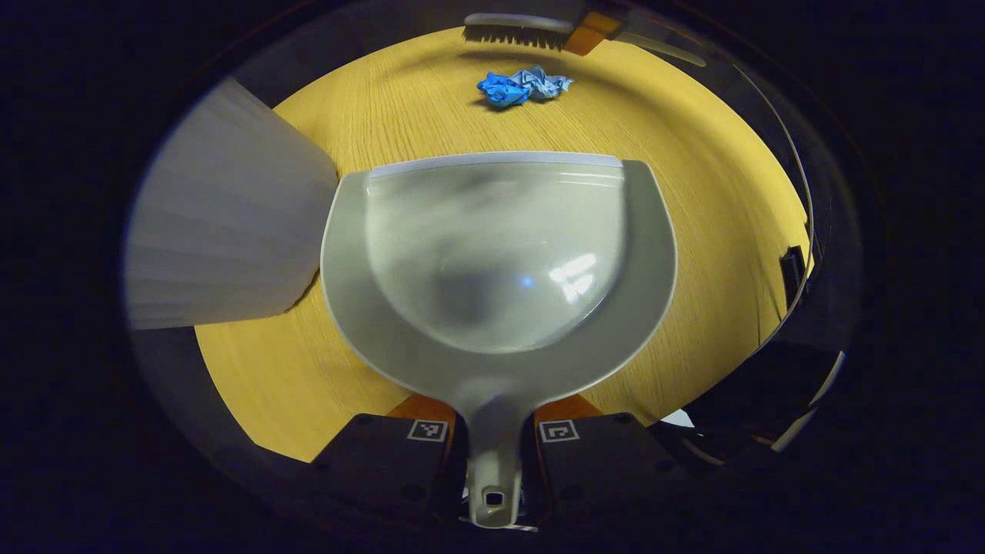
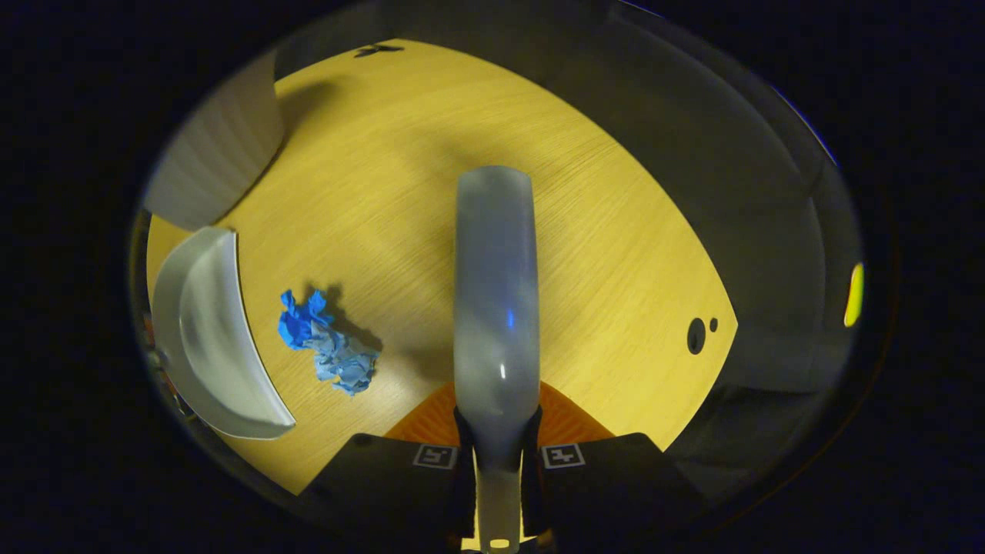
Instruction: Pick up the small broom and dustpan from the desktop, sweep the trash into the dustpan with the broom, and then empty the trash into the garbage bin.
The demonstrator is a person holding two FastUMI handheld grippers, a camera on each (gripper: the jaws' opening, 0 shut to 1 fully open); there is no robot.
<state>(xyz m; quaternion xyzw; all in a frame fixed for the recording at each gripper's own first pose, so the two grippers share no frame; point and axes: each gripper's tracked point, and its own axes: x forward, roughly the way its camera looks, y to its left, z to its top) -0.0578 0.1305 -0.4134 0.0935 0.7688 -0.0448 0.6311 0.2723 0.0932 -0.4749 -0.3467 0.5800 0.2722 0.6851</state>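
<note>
- Left gripper [image 1: 492,442]: clamped on the dustpan [image 1: 496,261] handle, one finger on each side, pan pointing forward over the desktop [image 1: 692,192].
- Right gripper [image 2: 499,454]: closed around the broom [image 2: 494,292] handle, broom back running straight ahead; bristles [image 1: 515,35] seen from the left gripper view at the far edge.
- Trash [image 1: 523,85]: crumpled blue paper wad on bare desktop, ahead of the pan lip, between lip and bristles, touching neither.
- Garbage bin [image 1: 223,215]: pale ribbed wall just beside the pan's left rim; contact unclear.
- Handling guess: pan and broom rigid light plastic, glossy, may twist in a narrow-handle grip, so hold near the neck.
- Wad very light, soft, likely to skid or roll; short low strokes toward the lip.
- Pan lip probably needs pressing flat on the wood.
</note>
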